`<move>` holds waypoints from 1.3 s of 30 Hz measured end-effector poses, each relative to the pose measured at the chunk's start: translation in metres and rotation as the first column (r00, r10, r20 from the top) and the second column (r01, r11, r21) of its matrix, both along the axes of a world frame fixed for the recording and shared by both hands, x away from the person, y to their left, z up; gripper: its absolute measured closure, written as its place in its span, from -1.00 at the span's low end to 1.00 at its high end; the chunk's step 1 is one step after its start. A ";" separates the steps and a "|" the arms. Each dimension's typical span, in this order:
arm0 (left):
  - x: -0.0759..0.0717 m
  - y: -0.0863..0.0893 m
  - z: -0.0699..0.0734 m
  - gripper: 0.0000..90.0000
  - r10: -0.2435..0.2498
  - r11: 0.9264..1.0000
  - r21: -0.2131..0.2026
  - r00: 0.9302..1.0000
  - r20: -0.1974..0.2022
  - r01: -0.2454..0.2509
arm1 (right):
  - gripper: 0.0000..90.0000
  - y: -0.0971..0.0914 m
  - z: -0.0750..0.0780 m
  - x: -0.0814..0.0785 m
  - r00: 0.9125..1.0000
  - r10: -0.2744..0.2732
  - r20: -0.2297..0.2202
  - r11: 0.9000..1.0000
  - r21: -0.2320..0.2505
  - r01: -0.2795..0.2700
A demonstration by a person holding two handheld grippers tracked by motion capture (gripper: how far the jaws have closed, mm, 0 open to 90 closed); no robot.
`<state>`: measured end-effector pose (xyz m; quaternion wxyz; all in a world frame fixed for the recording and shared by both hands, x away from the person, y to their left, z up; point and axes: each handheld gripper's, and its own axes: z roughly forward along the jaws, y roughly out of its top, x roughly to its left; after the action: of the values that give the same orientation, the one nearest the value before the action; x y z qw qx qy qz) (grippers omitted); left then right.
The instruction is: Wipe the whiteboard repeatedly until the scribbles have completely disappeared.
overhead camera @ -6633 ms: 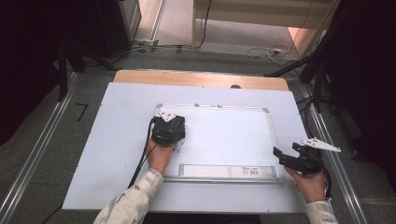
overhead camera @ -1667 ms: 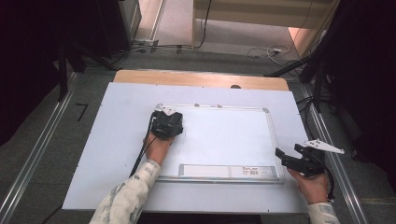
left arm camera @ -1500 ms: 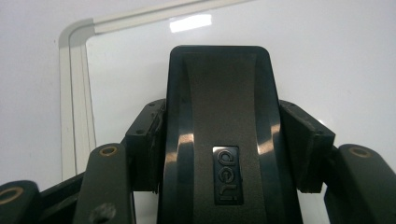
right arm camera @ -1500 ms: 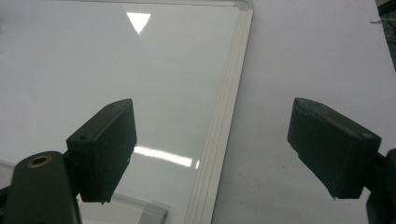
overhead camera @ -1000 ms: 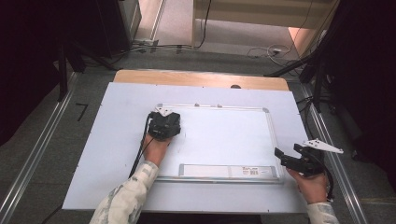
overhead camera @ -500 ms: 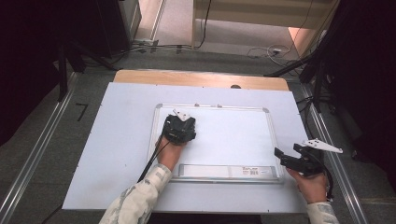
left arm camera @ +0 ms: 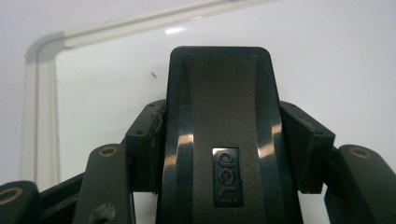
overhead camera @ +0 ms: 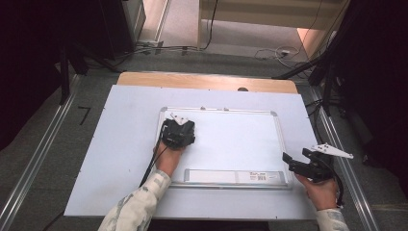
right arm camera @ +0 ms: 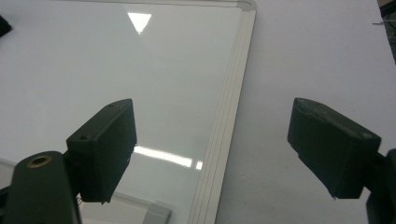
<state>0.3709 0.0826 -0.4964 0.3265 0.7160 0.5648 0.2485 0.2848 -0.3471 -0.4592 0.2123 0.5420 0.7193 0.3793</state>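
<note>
Two grippers over one whiteboard (overhead camera: 231, 139) on a pale sheet-covered table (overhead camera: 120, 159). Left gripper (overhead camera: 178, 134) low over the board's near-left part, jaws clamped on a black eraser (left arm camera: 219, 135); pads (left arm camera: 144, 140) pressed against both flanks of the eraser, its glossy back with an embossed logo facing the camera in the left gripper view. Eraser face-down toward the white surface, close to the board's rounded corner (left arm camera: 44, 46) and pale frame; contact with the surface impossible to tell. Tiny dark speck (left arm camera: 153, 73) on the board just ahead of the eraser. Right gripper (overhead camera: 300, 166) just off the board's right edge near the bottom corner, jaws spread wide with nothing between them; through the gap, board frame (right arm camera: 224, 140) and bare table. Grey tray (overhead camera: 235, 176) along the board's near edge, with a small barcode label. Well apart, one gripper from the other.
</note>
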 end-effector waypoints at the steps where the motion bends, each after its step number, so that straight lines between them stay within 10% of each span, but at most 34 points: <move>1: 0.006 0.002 0.000 -0.10 0.008 1.000 -0.003 1.000 -0.001 -0.008 | -0.68 -0.001 0.000 0.000 1.000 -0.003 -0.004 1.000 0.002 0.003; 9: 0.024 0.001 0.001 -0.10 0.035 0.999 0.013 0.999 -0.003 -0.035 | -0.67 -0.003 -0.001 0.002 1.000 -0.005 -0.002 1.000 0.005 0.005; 16: -0.004 -0.017 0.001 -0.10 -0.016 1.000 0.016 1.000 -0.013 0.016 | -0.67 0.001 -0.001 0.002 1.000 0.001 -0.006 1.000 -0.001 -0.001; 26: -0.042 -0.001 0.000 -0.10 -0.060 0.998 0.020 0.998 -0.012 0.060 | -0.67 0.000 0.000 0.000 1.000 -0.003 -0.002 1.000 0.000 0.003; 39: 0.012 0.026 0.000 -0.10 0.142 0.990 0.000 0.990 0.000 -0.142 | -0.67 0.000 -0.001 0.001 1.000 0.000 -0.005 1.000 0.001 0.000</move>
<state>0.3832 0.1086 -0.4960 0.3078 0.6741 0.6144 0.2710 0.2855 -0.3468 -0.4601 0.2103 0.5432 0.7195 0.3783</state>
